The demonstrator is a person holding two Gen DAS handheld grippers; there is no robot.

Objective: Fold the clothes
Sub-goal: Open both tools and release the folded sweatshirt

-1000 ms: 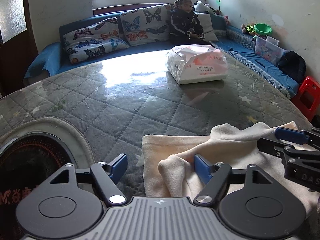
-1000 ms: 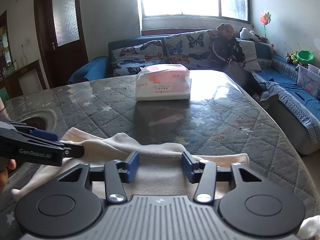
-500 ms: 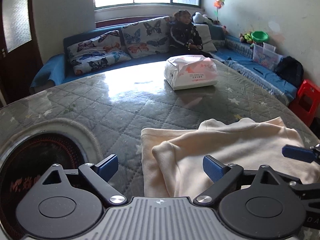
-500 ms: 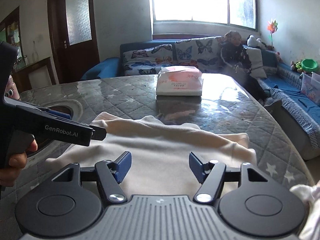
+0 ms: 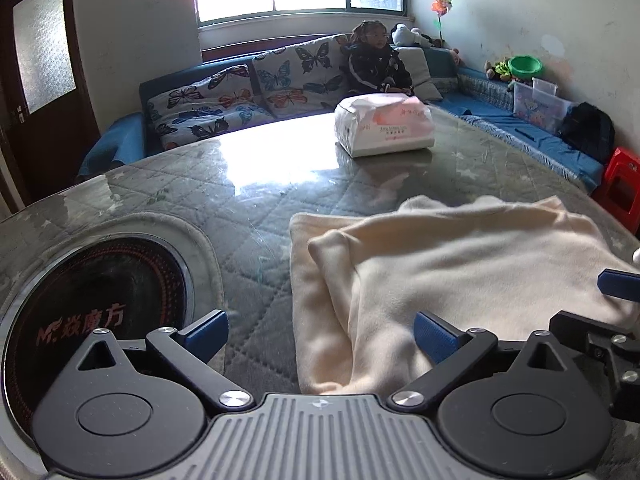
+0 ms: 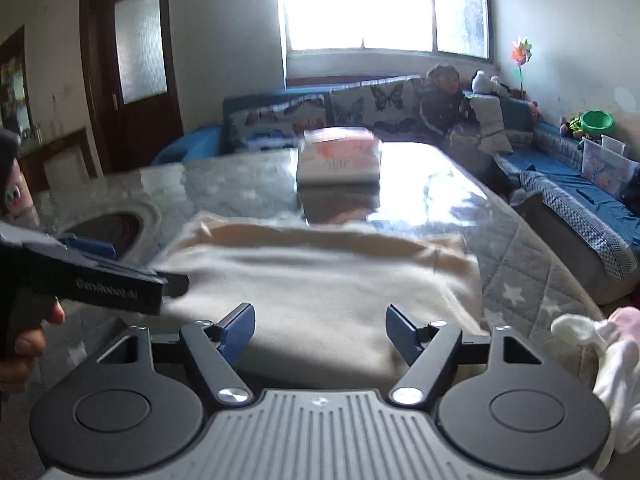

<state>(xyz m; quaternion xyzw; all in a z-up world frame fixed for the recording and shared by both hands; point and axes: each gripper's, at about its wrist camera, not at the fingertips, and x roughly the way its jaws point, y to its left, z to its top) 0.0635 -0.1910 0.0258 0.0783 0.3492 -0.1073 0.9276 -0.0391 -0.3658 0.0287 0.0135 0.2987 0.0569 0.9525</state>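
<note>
Where the dark round cooker plate (image 5: 92, 292) is let into the counter (image 5: 248, 184) at far left, nothing of the task lies; just to its right sits the cream garment (image 5: 460, 264), folded over on itself into a thick pad near the front edge, with a wrapped tissue pack (image 5: 384, 126) well beyond it. The cloth looks light, soft and limp, likely to sag and slide on the glossy top, so I would pinch it at a doubled edge or corner rather than mid-panel. Left tongs (image 5: 318, 334) are tilted down over the garment's left border, their blue pads wide apart and opening, gripping nothing; one pad is over bare counter, the other over the cloth. Further right, the right tongs (image 6: 320, 332) point down at the near hem, also opening, with cloth lying below the gap but not pinched. A white bundle (image 6: 592, 344) lies at the far right.
</note>
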